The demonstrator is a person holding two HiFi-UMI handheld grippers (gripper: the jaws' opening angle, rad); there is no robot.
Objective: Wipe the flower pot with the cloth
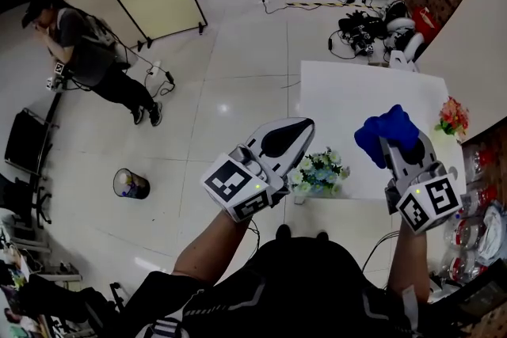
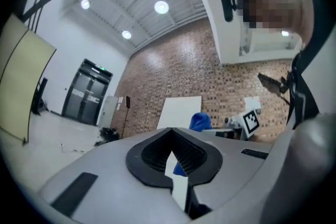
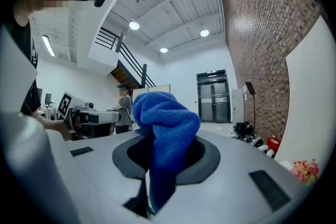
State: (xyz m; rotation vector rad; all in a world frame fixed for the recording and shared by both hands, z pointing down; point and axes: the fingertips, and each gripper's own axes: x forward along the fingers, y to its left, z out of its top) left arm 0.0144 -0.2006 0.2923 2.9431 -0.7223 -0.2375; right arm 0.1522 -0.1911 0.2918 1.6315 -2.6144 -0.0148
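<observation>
Nearest, left of the small flower pot of pale blooms [image 1: 318, 170], the left gripper [image 1: 301, 127] is fully closed with nothing in it, so nothing steadies the pot. To the pot's right, the right gripper [image 1: 394, 145] is clamped on a bunched blue terry cloth [image 1: 386, 131] that bulges above its jaws.

The pot stands at the near edge of the white rectangular table [image 1: 348, 91]. A sideways wipe could probably tip the unbraced pot or slide it off that edge. The bulky wad may also snag the blooms. Beyond the pot to its right, a red flower bunch [image 1: 451, 116] could be knocked by a wide swing.
</observation>
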